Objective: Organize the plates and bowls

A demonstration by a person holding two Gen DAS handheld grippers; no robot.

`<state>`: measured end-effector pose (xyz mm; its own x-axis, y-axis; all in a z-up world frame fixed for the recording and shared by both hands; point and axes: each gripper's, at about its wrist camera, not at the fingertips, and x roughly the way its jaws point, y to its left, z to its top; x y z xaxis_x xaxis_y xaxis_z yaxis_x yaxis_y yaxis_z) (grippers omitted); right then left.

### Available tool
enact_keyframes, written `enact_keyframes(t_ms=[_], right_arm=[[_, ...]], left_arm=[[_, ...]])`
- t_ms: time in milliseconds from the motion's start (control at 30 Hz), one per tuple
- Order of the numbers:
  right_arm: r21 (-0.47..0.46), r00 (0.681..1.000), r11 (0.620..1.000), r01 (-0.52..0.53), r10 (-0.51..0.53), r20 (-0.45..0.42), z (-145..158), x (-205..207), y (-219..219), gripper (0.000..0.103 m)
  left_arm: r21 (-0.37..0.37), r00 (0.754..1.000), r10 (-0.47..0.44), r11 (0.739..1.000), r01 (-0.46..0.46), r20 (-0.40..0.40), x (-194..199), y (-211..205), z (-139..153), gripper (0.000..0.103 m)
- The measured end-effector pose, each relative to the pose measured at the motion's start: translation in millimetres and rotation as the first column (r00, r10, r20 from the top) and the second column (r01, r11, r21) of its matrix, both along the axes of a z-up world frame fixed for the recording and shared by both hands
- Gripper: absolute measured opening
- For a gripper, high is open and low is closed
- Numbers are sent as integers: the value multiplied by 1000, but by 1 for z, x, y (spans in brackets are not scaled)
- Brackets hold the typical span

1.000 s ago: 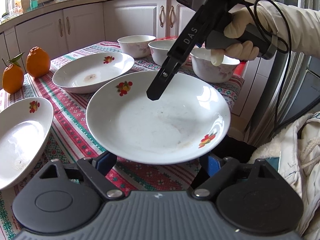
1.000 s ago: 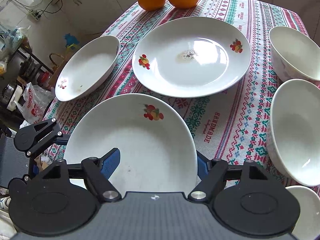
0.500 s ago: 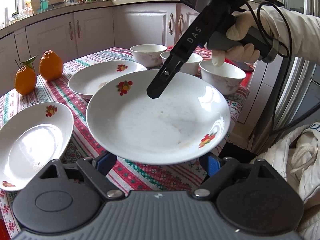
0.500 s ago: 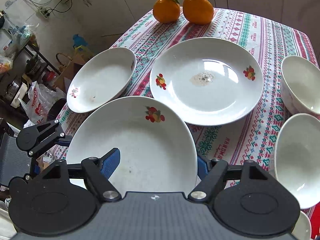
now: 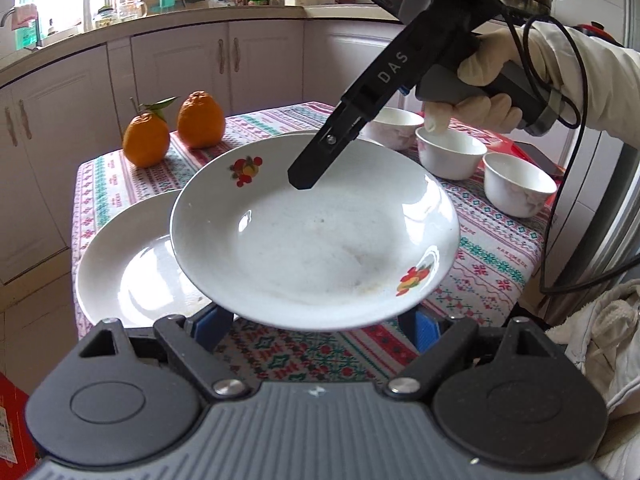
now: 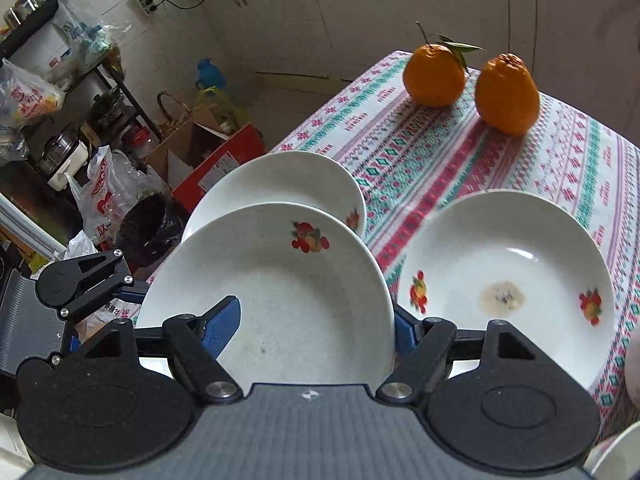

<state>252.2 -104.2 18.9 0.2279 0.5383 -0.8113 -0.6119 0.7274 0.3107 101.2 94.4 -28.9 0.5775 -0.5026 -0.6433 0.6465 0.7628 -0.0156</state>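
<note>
Carried plate (image 5: 312,240) in air, off counter (image 5: 500,240), overlapping second plate (image 5: 128,264) at 8 o'clock.

- Right gripper (image 5: 300,180): jaws narrow, pinching rim at 12 o'clock, one finger inside the dish.
- Left gripper (image 5: 318,320): jaws wide, tips hidden under near rim. Can't tell if they're carrying any weight.

Worries:
- Glazed rim, single pinch. Plate could pivot and slide out.
- Coming down crooked could chip lower plate.
- Lower plate sits close to counter edge, so a nudge could send it to the floor.

Soft daylight from the window (image 5: 52,0) up left of my left gripper (image 5: 316,320) leaves glare on the lifted plate (image 5: 320,240), faint shadows, and fisheye bending with dark corners.
</note>
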Motion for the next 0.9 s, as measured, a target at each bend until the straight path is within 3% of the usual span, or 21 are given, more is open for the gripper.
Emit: enact_keyframes(t_ms=[333,900], right_arm=[[22,995,995,-96,96,-3,-11,36,59,82],[15,996,997,-81,81,-24,-31,61,76,82]], left_arm=[[19,993,121,993,-121,-8,16,38,-4,89],[18,990,140,990,-139,-15,36,50,-9,89]])
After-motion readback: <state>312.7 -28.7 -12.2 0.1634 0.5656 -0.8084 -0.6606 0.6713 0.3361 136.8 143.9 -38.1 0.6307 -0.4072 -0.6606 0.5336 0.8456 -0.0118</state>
